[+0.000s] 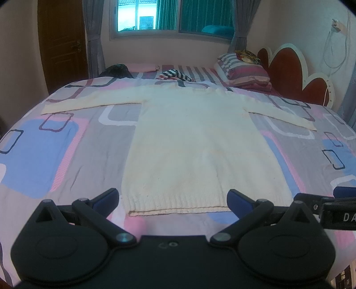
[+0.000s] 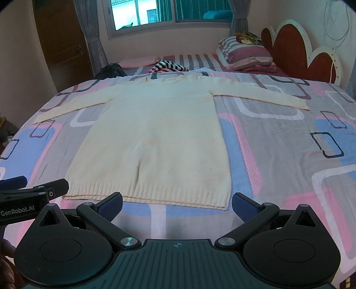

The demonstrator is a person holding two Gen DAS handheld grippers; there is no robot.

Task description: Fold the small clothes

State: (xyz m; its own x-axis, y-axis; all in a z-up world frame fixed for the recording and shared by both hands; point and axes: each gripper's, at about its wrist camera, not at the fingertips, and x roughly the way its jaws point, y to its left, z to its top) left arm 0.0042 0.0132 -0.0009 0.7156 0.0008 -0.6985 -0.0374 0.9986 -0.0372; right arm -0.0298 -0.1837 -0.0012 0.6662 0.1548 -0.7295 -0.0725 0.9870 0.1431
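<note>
My left claw (image 1: 173, 201) is spread wide with nothing between its pads, hanging just short of the ribbed hem of the cream sweater (image 1: 191, 142). My right claw (image 2: 177, 203) is spread the same way and empty, hovering at the hem's right corner, with the left one just visible at the left edge of its view. Nothing is gripped yet, so I judge the fold has not begun.

The sweater lies flat on the patterned bedspread (image 1: 44, 144), directly ahead of both claws. Its long axis runs straight away from me, hem nearest the fingertips, neckline at the far end, pointing toward the window (image 1: 171, 15). The sleeves stretch out sideways, one to the left beyond my left claw, one to the right beyond my right claw, so the garment forms a broad T.

To do this step well, I would bring each claw onto its own sleeve cuff or hem corner, pinch only the knit and not the bedspread beneath, and lift both sides evenly so the body stays square. The knit looks thick and soft, so I expect it to sag and stretch if one side leads.

Farther out, past the neckline, a striped pillow (image 1: 242, 71) sits up and to the right.
</note>
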